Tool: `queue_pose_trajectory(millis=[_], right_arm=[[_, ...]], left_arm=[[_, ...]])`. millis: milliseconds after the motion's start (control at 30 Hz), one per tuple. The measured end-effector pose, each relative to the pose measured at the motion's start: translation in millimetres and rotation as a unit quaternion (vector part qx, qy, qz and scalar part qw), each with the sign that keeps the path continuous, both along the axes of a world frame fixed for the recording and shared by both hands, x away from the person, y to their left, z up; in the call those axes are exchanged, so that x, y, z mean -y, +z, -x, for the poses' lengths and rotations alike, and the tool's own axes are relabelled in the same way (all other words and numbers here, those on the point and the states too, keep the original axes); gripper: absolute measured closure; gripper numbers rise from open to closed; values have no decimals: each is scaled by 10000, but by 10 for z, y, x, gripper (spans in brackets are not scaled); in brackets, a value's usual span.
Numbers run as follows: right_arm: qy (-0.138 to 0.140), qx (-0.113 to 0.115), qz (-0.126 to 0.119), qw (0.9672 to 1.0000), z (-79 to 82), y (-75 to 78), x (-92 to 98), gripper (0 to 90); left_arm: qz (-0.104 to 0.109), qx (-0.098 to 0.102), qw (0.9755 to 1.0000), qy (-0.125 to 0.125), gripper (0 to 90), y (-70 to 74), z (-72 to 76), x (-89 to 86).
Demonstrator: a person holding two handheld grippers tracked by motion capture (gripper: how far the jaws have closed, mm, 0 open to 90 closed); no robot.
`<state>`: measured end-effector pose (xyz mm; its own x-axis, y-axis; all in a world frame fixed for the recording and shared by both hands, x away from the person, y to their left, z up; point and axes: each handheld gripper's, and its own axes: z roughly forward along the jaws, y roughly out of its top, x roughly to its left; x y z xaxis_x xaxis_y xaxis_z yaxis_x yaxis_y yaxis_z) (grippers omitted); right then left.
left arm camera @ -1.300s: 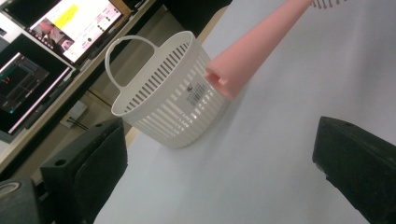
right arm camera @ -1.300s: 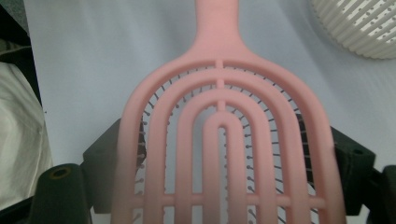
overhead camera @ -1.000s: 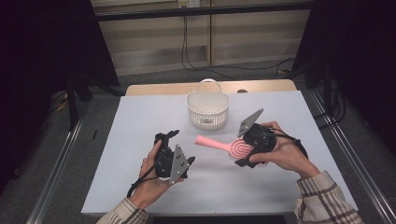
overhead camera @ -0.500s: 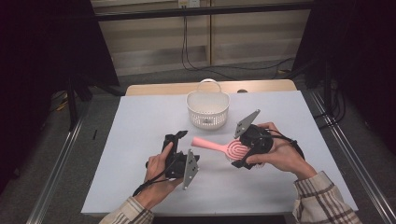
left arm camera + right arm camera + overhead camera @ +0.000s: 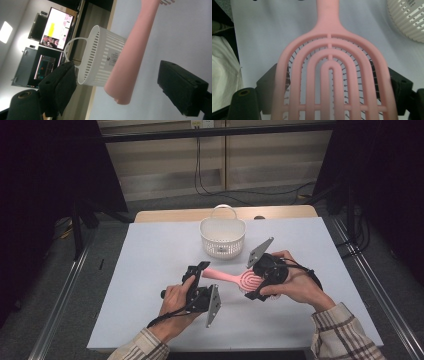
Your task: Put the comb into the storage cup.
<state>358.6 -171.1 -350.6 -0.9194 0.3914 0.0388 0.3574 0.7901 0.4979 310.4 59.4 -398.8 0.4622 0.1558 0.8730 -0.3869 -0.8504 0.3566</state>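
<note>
The right tongs [image 5: 253, 285] are closed on the head of a pink hairbrush [image 5: 235, 278], one jaw against each edge of the head, as the right gripper view shows [image 5: 329, 75]. They hold the brush just above the white counter [image 5: 150, 250], near its middle, with the handle pointing toward nine o'clock. The person's right hand [image 5: 295, 282] wraps the body of these tongs, at about three o'clock from the brush.

The left tongs [image 5: 199, 270] sit at the free end of the handle, at roughly nine o'clock from the brush head. Their jaws have just been closing but stand well apart, with the handle tip between them; in the left gripper view [image 5: 120, 85] there is a clear gap on each side of the handle, so nothing is gripped. The left hand [image 5: 175, 302] holds them from about six o'clock.

A white slotted basket [image 5: 223, 237] with a loop handle stands on the counter at about twelve o'clock from the brush, near it but apart.
</note>
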Motion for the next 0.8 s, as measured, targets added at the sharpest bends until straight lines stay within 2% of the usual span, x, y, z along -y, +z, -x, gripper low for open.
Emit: queue_pose_trajectory(millis=[100,200,233,333,367,433,533,633,667,733,800], right_arm=[[25,-2,-4,10000,-2,3,-21,198],[42,-8,-4,10000,-6,4,-36,198],[47,-9,-5,10000,-7,4,-44,198],[2,-7,-8,10000,-14,6,-60,198],[24,-5,-9,10000,-18,4,-67,198],[22,-24,-3,10000,-20,-1,-87,198],[57,-32,-19,10000,-24,-7,-117,198],[54,-56,-30,10000,-26,-19,-176,198],[93,-68,-27,9999,-27,-27,-198,198],[115,-81,-9,9999,-27,-34,-236,198],[160,-82,-16,9998,-31,-36,-262,198]], left_arm=[[-78,201,9998,12,159,-7,18,24],[-270,345,9990,-2,161,-30,35,57],[-274,320,9991,-14,162,-36,35,64],[-410,441,9982,59,164,-48,36,87],[-373,440,9983,63,166,-58,31,95],[-435,474,9979,90,186,-59,33,107],[-427,634,9971,25,246,-85,53,126],[-441,716,9965,5,260,-118,71,150],[-534,800,9954,43,264,-112,86,156],[-416,836,9956,-29,276,-128,99,170],[-560,897,9944,8,291,-127,118,179]])
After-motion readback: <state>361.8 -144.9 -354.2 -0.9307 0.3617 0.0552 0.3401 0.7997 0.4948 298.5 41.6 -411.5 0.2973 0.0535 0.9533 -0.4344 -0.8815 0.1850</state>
